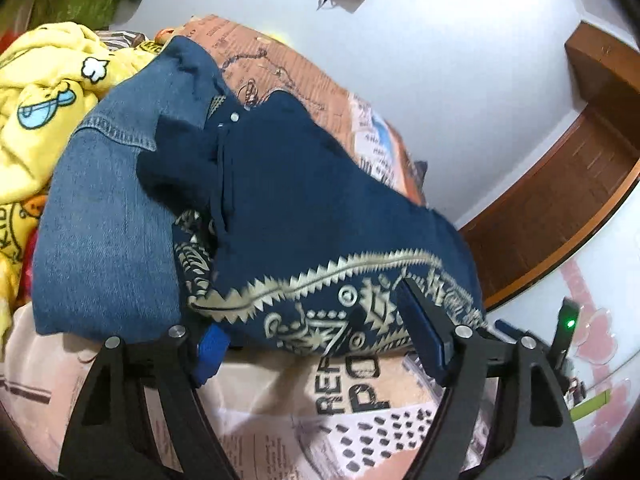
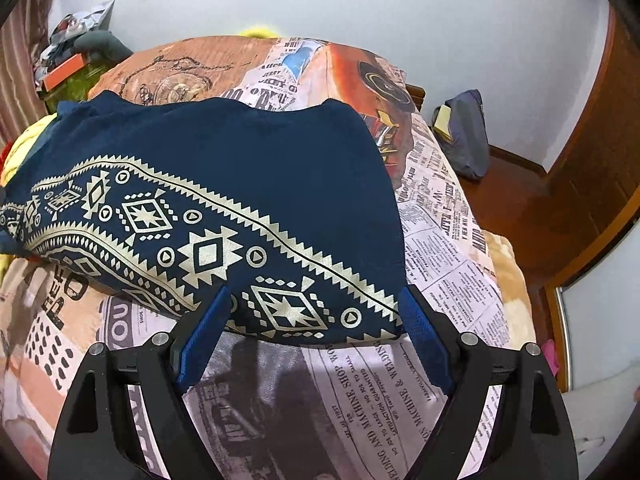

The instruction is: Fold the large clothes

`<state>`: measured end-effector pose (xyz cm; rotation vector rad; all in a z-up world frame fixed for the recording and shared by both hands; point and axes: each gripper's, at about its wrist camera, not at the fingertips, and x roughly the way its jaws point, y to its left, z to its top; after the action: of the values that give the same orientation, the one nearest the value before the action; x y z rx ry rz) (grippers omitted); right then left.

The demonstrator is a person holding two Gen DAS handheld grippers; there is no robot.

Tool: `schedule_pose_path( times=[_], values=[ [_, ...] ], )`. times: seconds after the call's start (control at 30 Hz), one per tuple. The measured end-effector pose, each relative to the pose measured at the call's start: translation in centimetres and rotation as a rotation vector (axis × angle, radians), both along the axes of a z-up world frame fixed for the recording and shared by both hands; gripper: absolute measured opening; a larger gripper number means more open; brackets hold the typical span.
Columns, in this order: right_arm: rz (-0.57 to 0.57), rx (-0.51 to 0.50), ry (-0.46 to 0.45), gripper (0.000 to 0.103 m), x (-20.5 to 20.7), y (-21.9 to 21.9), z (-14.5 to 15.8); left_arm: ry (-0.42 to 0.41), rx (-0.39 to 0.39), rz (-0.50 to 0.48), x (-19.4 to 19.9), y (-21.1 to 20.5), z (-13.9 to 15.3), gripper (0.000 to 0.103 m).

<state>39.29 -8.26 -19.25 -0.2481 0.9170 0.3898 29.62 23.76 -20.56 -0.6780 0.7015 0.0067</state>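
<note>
A dark navy garment point(image 1: 288, 184) with a cream geometric border lies folded on the bed, partly over a folded denim piece point(image 1: 104, 216). My left gripper point(image 1: 316, 320) is open, its blue pads point(image 1: 424, 336) straddling the patterned hem from the near side. In the right wrist view the same navy garment point(image 2: 224, 184) lies across the newspaper-print bedsheet point(image 2: 360, 392). My right gripper point(image 2: 316, 312) is open, its blue pads point(image 2: 204, 332) on either side of the garment's near edge, nothing clamped.
A yellow cartoon-print blanket point(image 1: 44, 92) is heaped at the left. A wooden bed frame point(image 1: 560, 200) and white wall lie to the right. A dark bag point(image 2: 464, 132) sits on the wooden ledge beyond the bed. Clutter and boxes point(image 2: 68, 64) stand at far left.
</note>
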Motion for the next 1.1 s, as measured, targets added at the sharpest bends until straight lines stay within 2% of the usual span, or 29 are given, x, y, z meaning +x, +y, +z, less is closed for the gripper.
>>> schedule_pose_path(
  times=[0.13,0.2,0.37,0.57,0.63,0.7,0.73,0.77,0.8,0.9,1.0,1.1],
  values=[
    [0.004,0.018,0.007,0.083,-0.1,0.4,0.0,0.063,-0.075,0.016,0.7,0.6,-3.0,0.077],
    [0.014,0.019,0.009,0.083,-0.2,0.7,0.1,0.045,-0.111,0.038,0.5,0.6,-3.6,0.077],
    [0.038,-0.013,0.001,0.083,-0.6,1.5,-0.1,0.019,-0.084,0.027,2.2,-0.3,-3.1,0.078],
    [0.053,-0.006,0.004,0.083,-1.1,2.2,0.2,-0.054,-0.215,0.088,5.0,1.7,-3.9,0.078],
    [0.062,-0.015,0.001,0.083,-1.1,2.6,0.4,-0.054,-0.23,0.125,5.5,2.8,-4.0,0.07],
    [0.073,-0.018,-0.008,0.083,-1.1,3.1,0.9,-0.017,-0.235,0.149,6.3,3.4,-4.0,0.045],
    [0.077,-0.017,-0.012,0.083,-1.1,3.3,1.2,-0.005,-0.237,0.147,6.6,3.6,-4.0,0.037],
    [0.083,-0.014,-0.017,0.083,-1.1,3.6,1.5,-0.002,-0.23,0.148,6.9,3.7,-3.6,0.024],
    [0.089,-0.009,-0.02,0.083,-1.1,3.9,1.9,-0.001,-0.214,0.144,6.9,3.7,-2.9,0.02],
    [0.113,0.009,-0.038,0.083,-0.9,5.1,3.2,-0.001,-0.105,0.133,7.2,2.7,0.1,0.015],
    [0.14,0.046,-0.05,0.083,-0.4,6.8,4.6,-0.06,-0.003,0.147,6.8,2.0,3.9,0.014],
    [0.169,0.093,-0.04,0.083,-0.1,8.8,5.3,-0.116,0.153,0.171,5.9,0.8,8.0,0.014]
  ],
)
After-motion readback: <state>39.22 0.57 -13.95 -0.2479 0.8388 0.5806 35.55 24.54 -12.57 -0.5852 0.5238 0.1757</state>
